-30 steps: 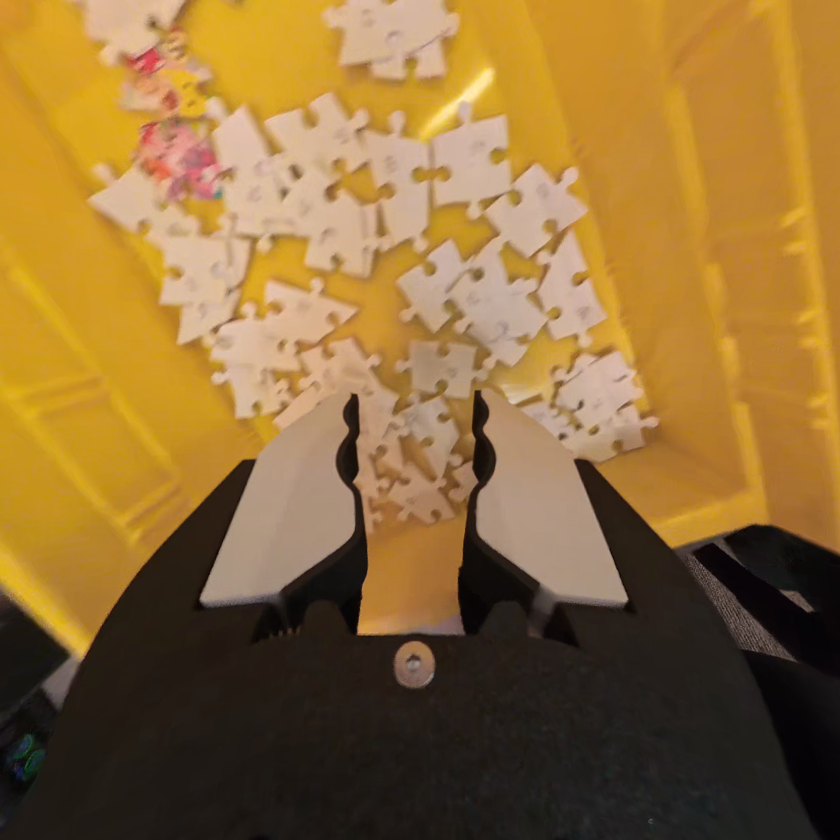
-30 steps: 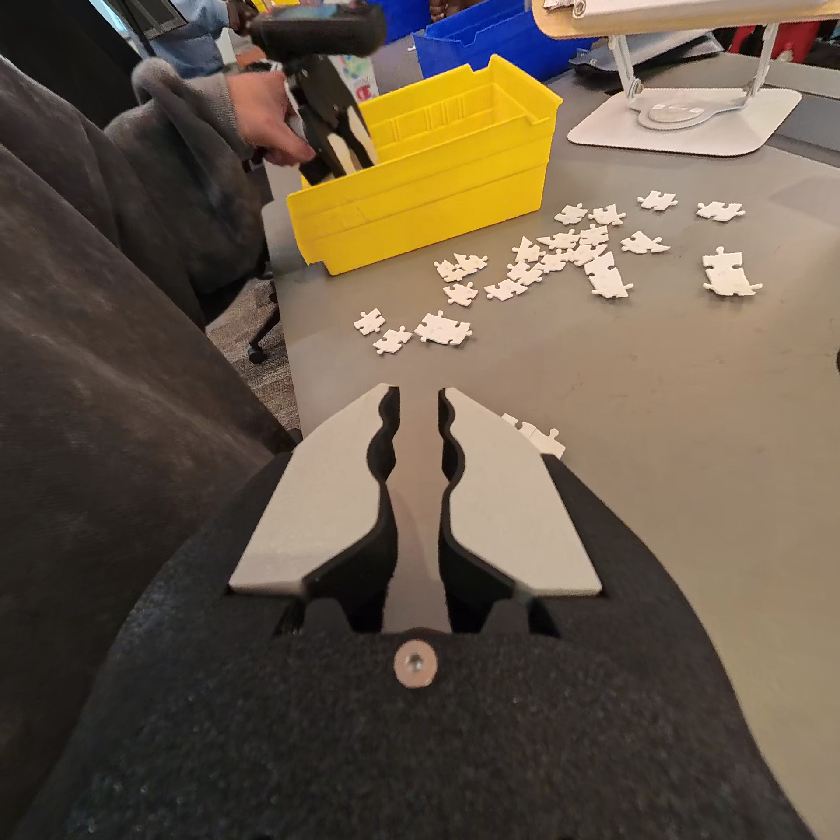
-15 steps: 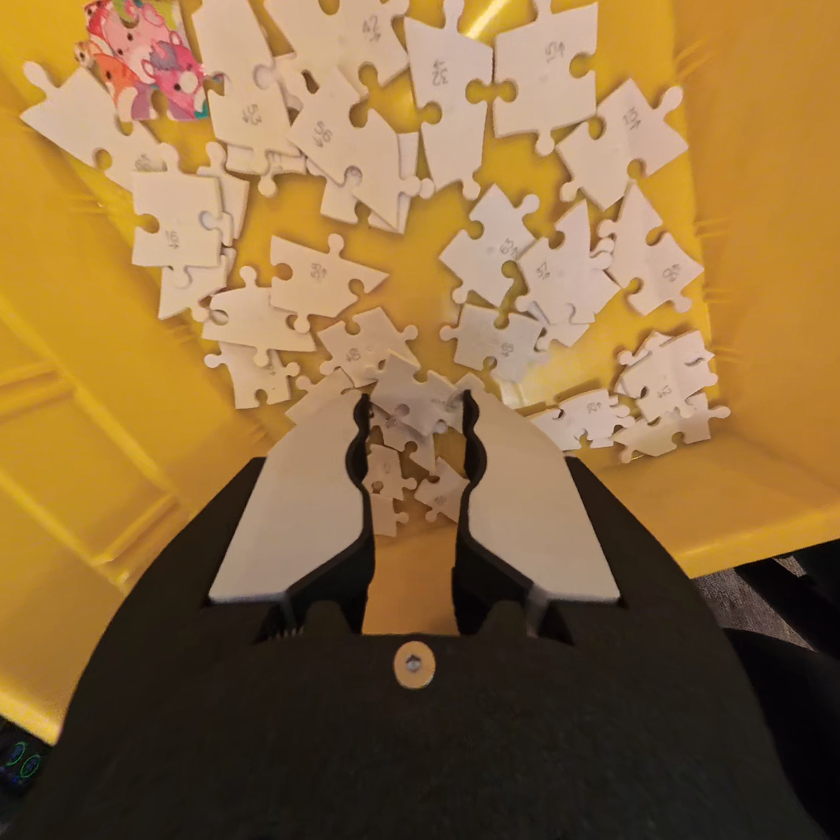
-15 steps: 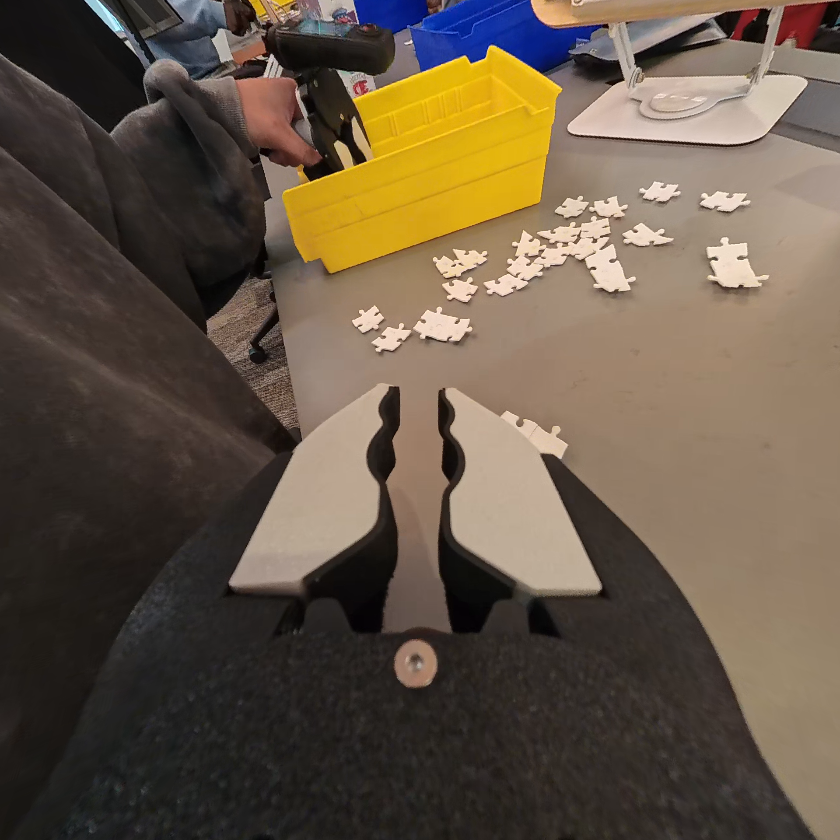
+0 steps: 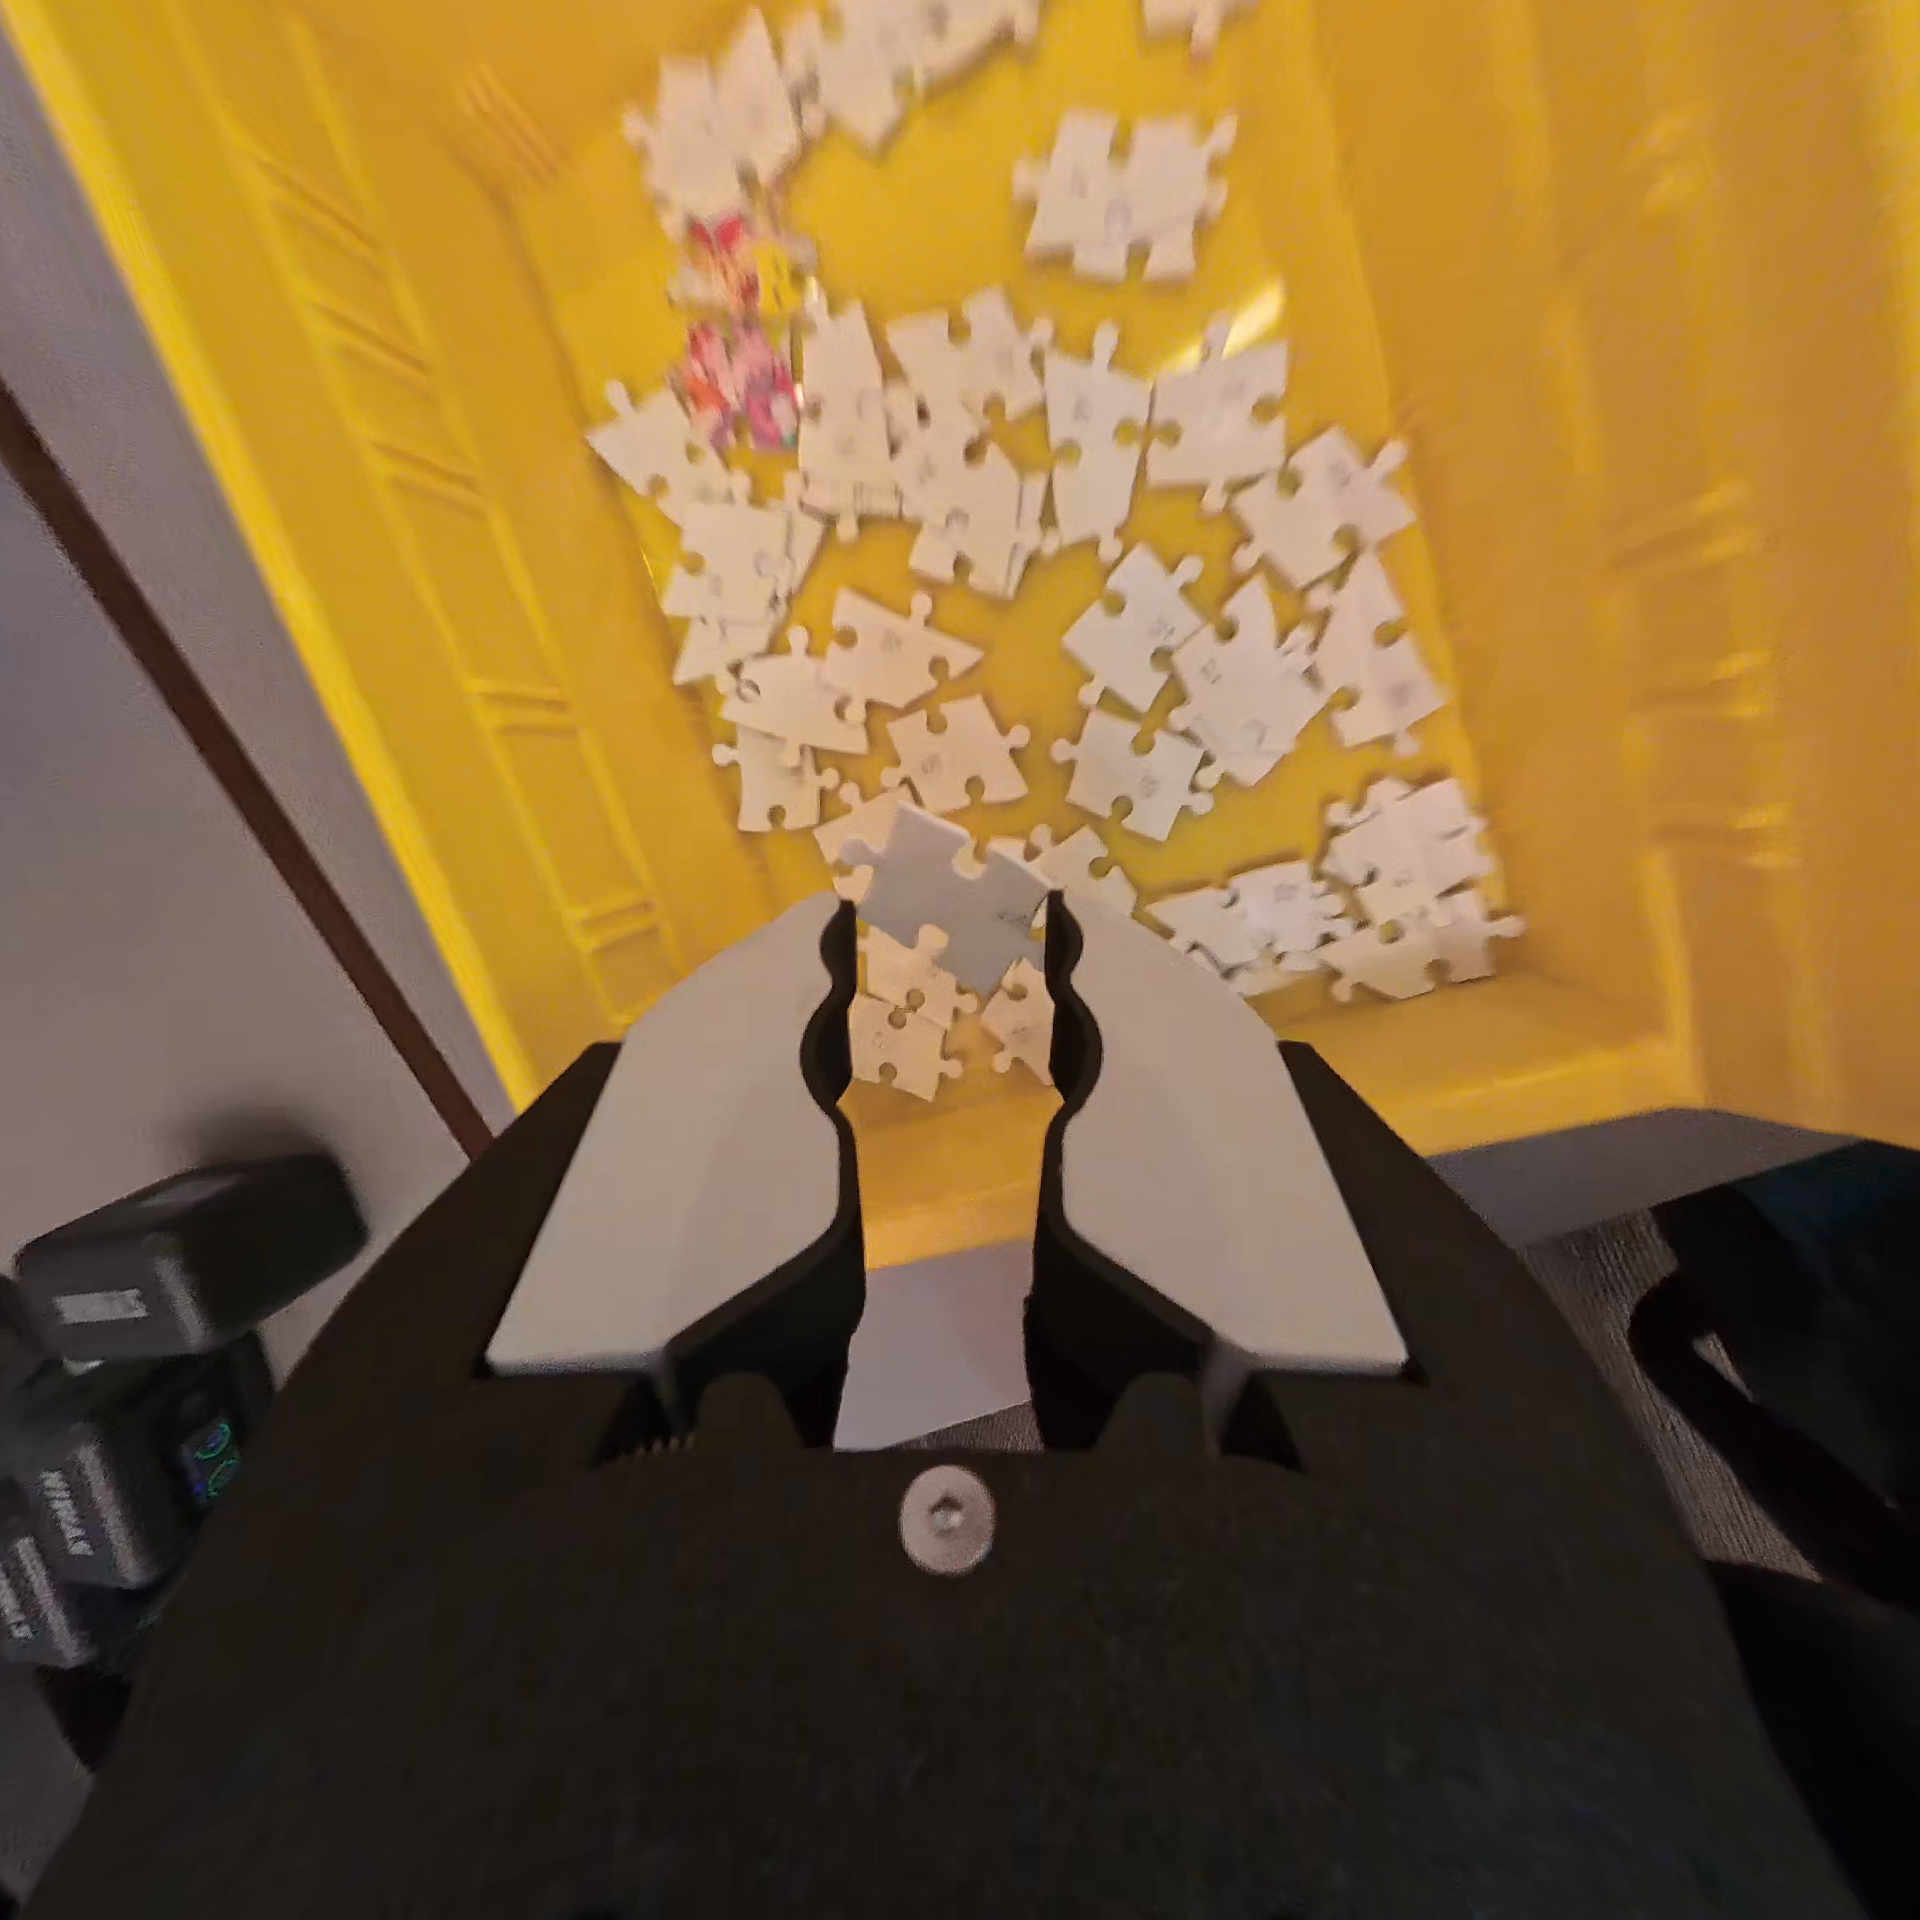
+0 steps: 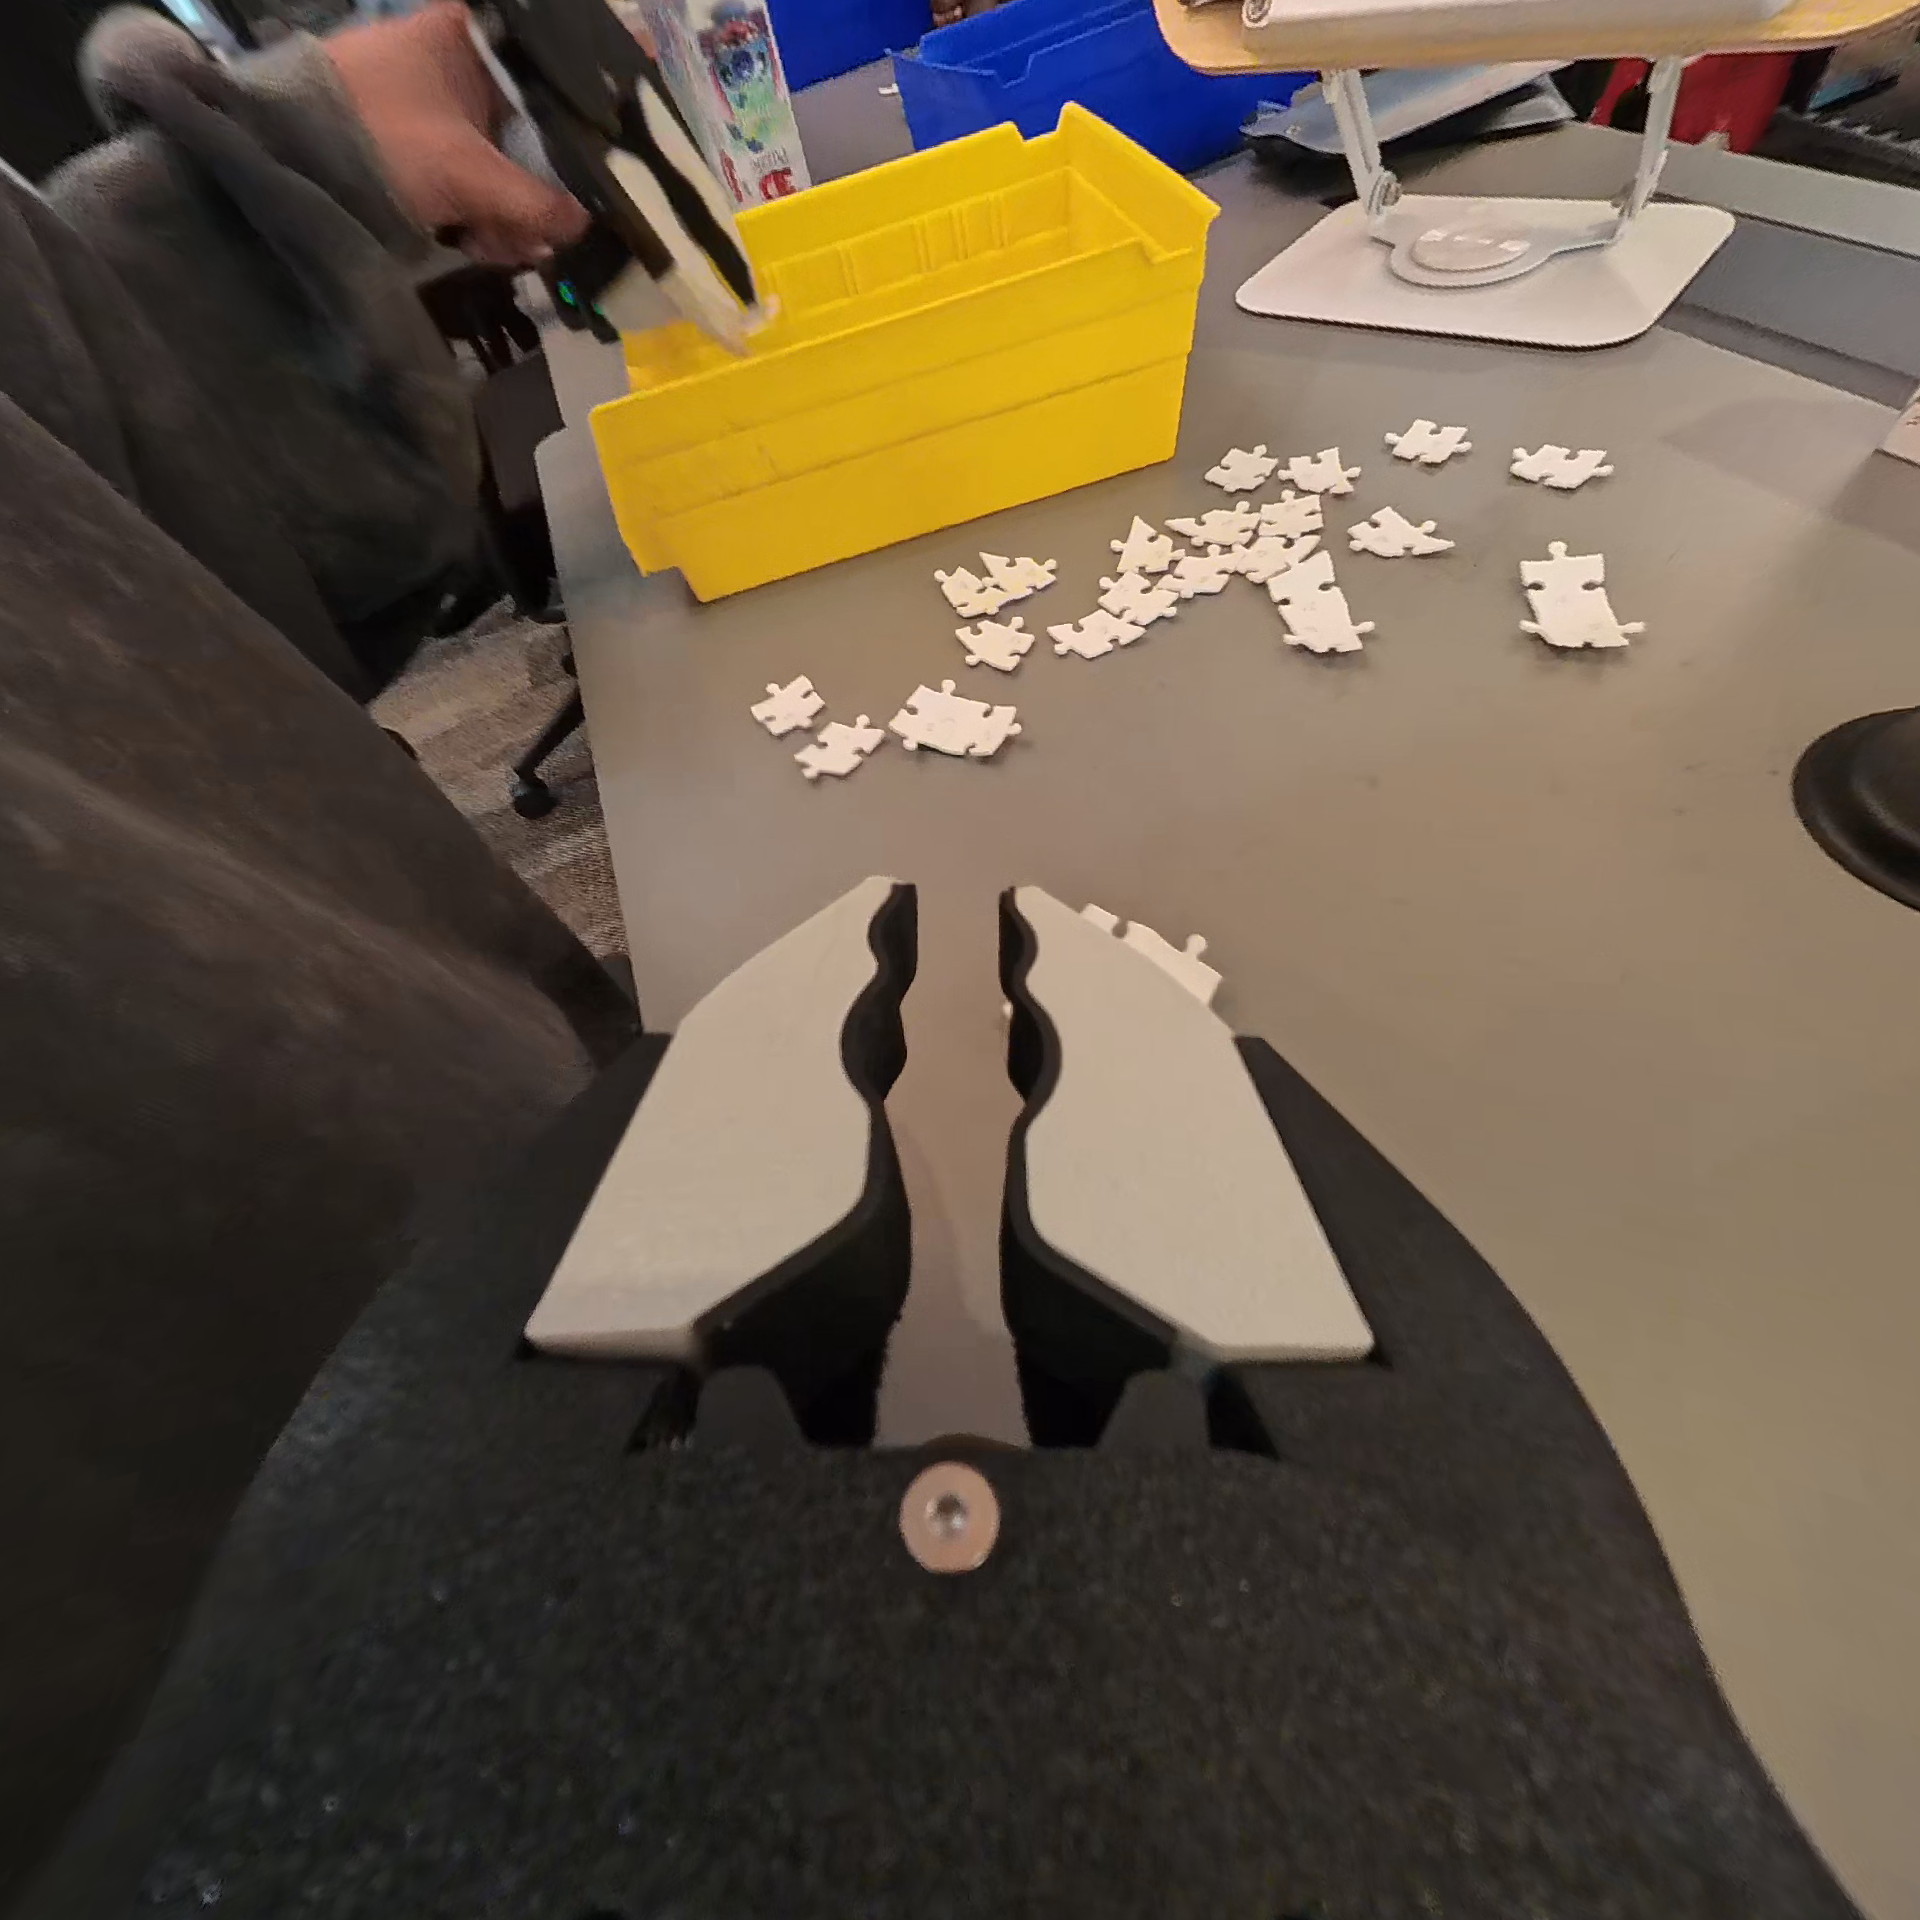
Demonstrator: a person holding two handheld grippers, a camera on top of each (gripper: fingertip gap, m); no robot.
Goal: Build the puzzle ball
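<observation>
Left gripper (image 5: 948,914): closed on 1 white puzzle piece (image 5: 951,902), held tilted between its fingertips above the yellow bin (image 5: 1621,582).
Bin contents: many white puzzle pieces (image 5: 1039,582) lie face down on the bin floor, 1 colourful piece (image 5: 740,387) near its far left.
Right gripper (image 6: 958,902): jaws slightly apart, holding nothing, low over the grey table (image 6: 1455,935).
Table: loose white pieces (image 6: 1195,577) lie scattered beside the bin; 1 more piece (image 6: 1164,951) lies just beside the right fingertip.
</observation>
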